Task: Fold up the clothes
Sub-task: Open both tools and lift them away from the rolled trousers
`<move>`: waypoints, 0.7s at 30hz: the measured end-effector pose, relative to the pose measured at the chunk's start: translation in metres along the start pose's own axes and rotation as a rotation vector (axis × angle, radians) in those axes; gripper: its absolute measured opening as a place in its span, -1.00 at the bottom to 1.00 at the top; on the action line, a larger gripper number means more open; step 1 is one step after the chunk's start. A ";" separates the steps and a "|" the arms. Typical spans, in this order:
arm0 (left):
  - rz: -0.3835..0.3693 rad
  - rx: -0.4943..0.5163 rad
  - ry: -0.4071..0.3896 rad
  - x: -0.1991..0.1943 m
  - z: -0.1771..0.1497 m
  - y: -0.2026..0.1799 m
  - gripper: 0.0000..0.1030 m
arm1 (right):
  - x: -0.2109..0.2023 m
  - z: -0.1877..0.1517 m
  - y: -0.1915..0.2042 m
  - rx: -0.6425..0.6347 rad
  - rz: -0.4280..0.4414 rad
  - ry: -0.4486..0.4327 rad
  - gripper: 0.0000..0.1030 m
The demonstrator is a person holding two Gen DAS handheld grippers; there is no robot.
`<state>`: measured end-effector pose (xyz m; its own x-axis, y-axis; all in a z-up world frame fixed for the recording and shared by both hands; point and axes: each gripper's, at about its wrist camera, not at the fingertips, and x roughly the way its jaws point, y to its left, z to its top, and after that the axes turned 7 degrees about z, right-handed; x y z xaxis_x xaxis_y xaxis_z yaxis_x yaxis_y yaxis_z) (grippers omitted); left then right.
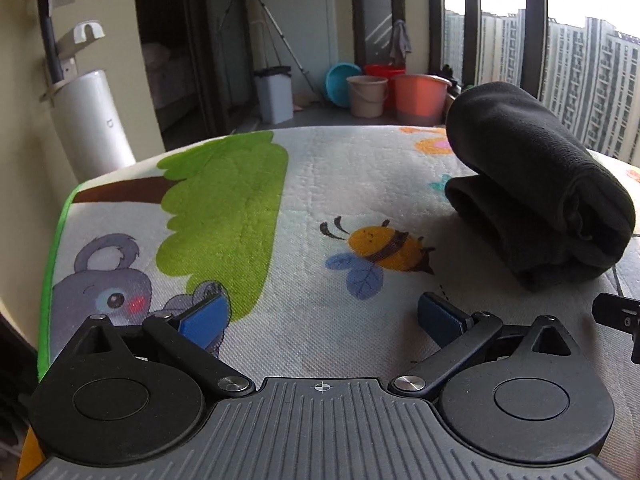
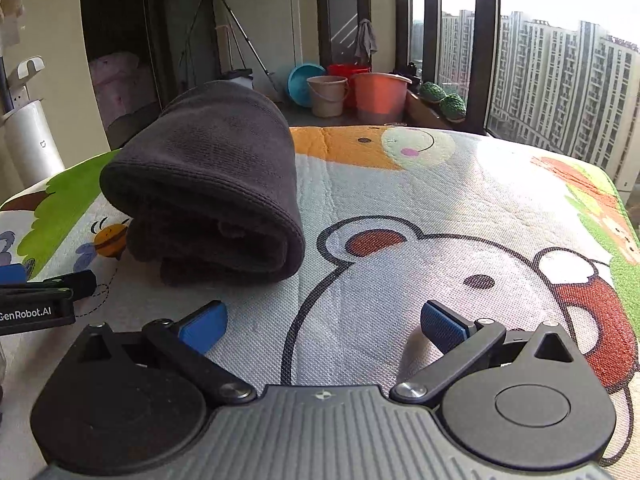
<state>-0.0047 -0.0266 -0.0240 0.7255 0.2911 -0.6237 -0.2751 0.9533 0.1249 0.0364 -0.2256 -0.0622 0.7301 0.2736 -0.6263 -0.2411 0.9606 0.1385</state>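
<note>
Cartoon mat (image 1: 360,184), folded dark garment (image 1: 536,192), parted claws

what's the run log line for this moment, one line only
left gripper: open, empty | right gripper: open, empty | dark garment: folded bundle on cartoon mat, untouched, between grippers

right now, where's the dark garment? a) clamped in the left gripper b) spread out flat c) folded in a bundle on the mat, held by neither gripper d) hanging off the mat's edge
c: the garment sits folded in a bundle on the mat, while the left gripper and right gripper are both open and empty.
</note>
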 end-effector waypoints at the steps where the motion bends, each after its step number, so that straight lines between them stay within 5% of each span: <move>1: -0.021 -0.025 0.010 0.001 -0.001 0.005 1.00 | 0.000 0.000 0.000 0.003 -0.002 -0.002 1.00; 13: -0.023 -0.028 0.012 0.002 0.001 0.003 1.00 | 0.001 0.002 -0.006 0.037 0.007 -0.016 1.00; 15: -0.024 -0.035 -0.001 0.025 -0.014 -0.009 1.00 | 0.002 0.002 -0.005 0.035 0.005 -0.016 1.00; 21: -0.022 -0.028 0.008 0.005 -0.002 0.001 1.00 | -0.001 0.003 -0.012 0.076 0.030 -0.040 1.00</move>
<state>-0.0030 -0.0242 -0.0284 0.7264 0.2690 -0.6325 -0.2764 0.9569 0.0896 0.0405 -0.2376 -0.0615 0.7484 0.3029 -0.5900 -0.2154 0.9524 0.2156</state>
